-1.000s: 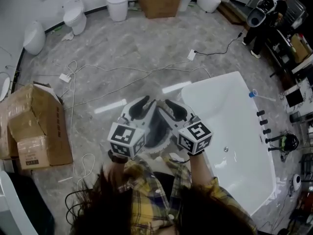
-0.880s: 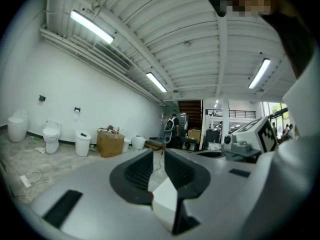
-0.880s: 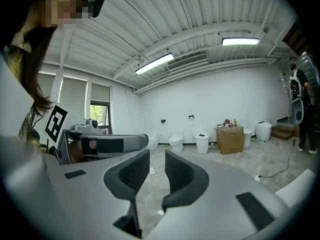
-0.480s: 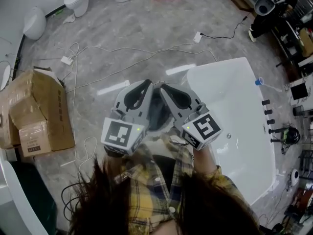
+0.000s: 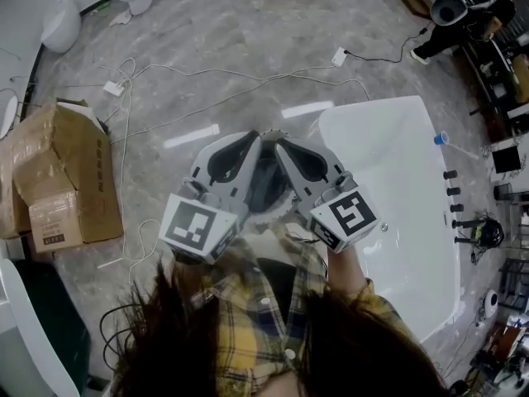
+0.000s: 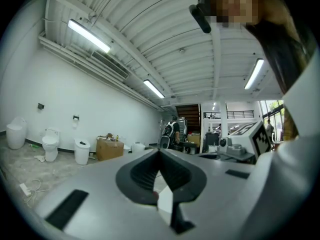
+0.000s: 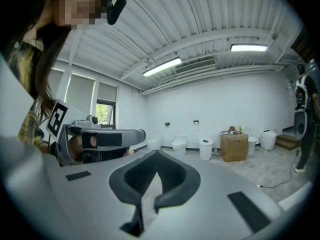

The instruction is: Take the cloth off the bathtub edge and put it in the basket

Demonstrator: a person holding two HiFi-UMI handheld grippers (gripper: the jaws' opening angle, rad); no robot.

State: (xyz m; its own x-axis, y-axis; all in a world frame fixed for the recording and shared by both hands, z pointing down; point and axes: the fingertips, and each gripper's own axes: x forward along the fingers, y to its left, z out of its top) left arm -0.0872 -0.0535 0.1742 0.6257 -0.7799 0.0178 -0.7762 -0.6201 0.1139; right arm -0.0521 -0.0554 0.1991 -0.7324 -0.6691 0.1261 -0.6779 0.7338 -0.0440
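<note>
I hold both grippers side by side in front of my chest in the head view, pointing level, tips almost touching. My left gripper [image 5: 255, 137] [image 6: 160, 153] is shut with nothing between its jaws. My right gripper [image 5: 279, 142] [image 7: 157, 155] is shut and empty too. Both pairs of jaws have just been closing. A dark grey round thing with a pale rim [image 5: 267, 193] shows below and between them; I cannot tell whether it is the basket. The white bathtub [image 5: 413, 139] lies to the right. I see no cloth on its edge.
An open cardboard box [image 5: 62, 172] stands on the floor at the left. White cables [image 5: 165, 81] and a power strip [image 5: 339, 55] trail over the marble floor. Toilets [image 5: 62, 25] line the far wall. A person [image 5: 463, 7] stands at the top right by benches.
Both grippers have risen toward my head and look larger. Their jaws, apart a second ago, have closed with nothing in them.
</note>
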